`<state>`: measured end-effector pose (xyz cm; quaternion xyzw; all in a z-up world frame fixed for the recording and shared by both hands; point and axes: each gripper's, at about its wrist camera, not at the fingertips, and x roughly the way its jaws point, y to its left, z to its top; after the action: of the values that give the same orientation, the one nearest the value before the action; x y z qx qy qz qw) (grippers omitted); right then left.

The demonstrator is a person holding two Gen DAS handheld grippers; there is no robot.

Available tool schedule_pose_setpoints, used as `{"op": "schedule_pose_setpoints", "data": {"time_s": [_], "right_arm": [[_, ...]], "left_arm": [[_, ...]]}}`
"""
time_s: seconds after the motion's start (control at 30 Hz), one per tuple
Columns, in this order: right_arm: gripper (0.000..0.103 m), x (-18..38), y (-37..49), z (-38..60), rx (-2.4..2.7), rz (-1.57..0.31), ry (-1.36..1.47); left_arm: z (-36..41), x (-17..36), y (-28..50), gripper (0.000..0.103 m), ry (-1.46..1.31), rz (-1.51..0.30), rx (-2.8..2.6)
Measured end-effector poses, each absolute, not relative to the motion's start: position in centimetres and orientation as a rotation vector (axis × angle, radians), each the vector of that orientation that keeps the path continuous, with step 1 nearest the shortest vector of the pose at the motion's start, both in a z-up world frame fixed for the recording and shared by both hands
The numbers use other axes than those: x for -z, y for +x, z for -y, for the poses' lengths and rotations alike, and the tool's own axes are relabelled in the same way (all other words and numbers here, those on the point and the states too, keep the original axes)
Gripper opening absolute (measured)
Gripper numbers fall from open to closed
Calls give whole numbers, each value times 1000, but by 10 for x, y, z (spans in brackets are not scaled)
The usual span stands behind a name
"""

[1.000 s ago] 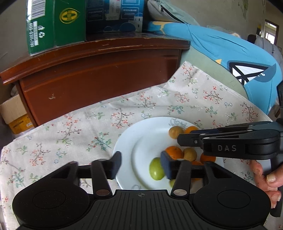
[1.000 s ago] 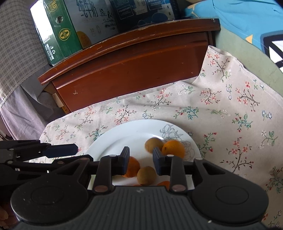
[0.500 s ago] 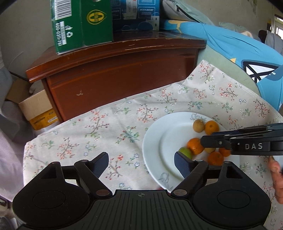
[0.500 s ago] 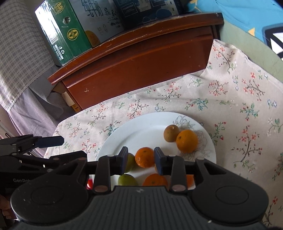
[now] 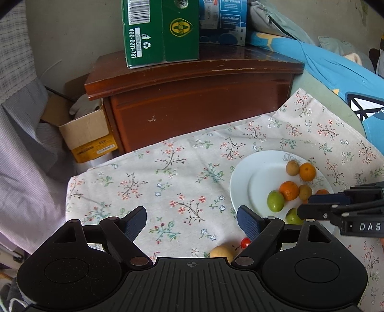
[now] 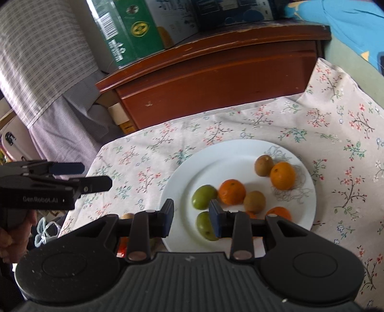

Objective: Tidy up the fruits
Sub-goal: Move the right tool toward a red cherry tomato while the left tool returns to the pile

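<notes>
A white plate [image 5: 242,184] [image 6: 182,172] on the floral cloth holds several oranges [image 6: 231,192], brown kiwis [image 6: 263,165] and two green fruits [image 5: 275,201] [image 6: 203,196]. My left gripper [image 5: 192,222] is open wide and empty, above bare cloth to the left of the plate. A yellow fruit [image 5: 220,250] and a small red fruit [image 5: 244,242] lie on the cloth just below it. My right gripper [image 6: 190,214] is open with a narrow gap and empty, over the plate's near left edge beside the second green fruit [image 6: 205,225]. It also shows in the left wrist view [image 5: 324,206].
A dark wooden cabinet [image 5: 192,96] stands behind the cloth with a green carton [image 5: 160,31] and a blue box [image 5: 223,21] on top. A cardboard box [image 5: 86,129] sits at its left. A blue cushion [image 5: 336,72] lies at the right. Checked fabric [image 6: 38,60] hangs left.
My left gripper has let go of the green fruit on the plate, opened wide and pulled back to the left. My right gripper has drawn back towards the plate's near left edge.
</notes>
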<state>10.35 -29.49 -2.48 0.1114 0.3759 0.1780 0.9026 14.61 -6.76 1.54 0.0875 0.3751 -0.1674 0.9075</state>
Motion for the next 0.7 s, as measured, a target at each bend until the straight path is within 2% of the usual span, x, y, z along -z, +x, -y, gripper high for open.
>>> {"op": "schedule_pose_setpoints", "data": {"time_s": [0.37,0.7], "right_arm": [[34,28,75,264,-470,-813,171],[34,46,63,232,-557,-860,117]], "left_arm": [[45,-27,118,85,200,-764,281],[28,-17,112,88,168,-799,220]]}}
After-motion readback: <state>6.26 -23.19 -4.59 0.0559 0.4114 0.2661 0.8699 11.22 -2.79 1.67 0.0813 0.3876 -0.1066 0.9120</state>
